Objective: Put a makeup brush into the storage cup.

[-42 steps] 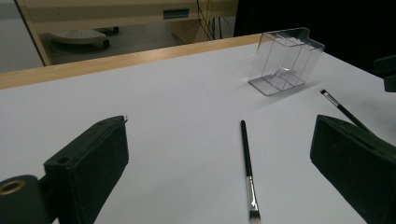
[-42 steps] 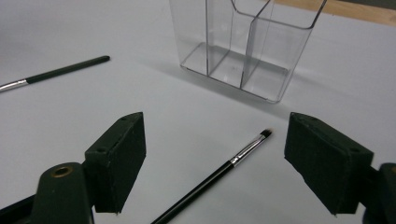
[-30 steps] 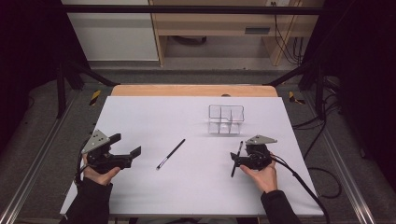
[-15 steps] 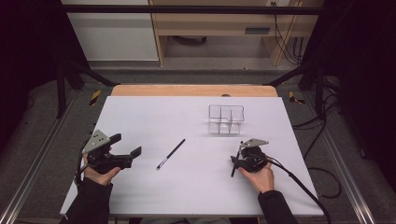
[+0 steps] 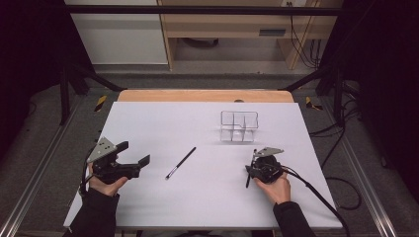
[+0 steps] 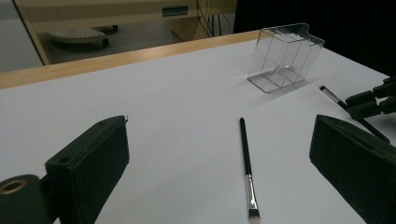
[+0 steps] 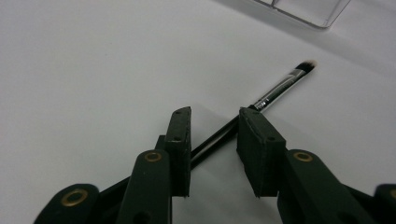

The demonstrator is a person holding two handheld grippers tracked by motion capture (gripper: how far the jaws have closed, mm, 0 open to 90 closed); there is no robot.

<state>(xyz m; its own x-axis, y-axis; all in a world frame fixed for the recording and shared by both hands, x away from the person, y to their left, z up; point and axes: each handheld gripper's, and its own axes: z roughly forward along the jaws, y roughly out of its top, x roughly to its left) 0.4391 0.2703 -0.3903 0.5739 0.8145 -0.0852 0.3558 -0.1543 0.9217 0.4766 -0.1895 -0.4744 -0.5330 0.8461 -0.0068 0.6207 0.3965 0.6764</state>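
I see a matte white surface point(image 5: 148, 123) with a clear, hard-plastic compartmented organizer point(image 5: 239, 126) standing near its far right. My right claw point(image 7: 214, 140) has just been closing; its flat black pads now sit narrow around the thin black handle of a makeup brush point(image 7: 280, 86), whose silver ferrule and pale tip point toward the organizer, though I cannot tell whether they press on it yet. My left claw point(image 6: 219, 154) gapes wide and holds nothing; a second slim black brush point(image 5: 181, 162) lies flat mid-surface, between both claws.
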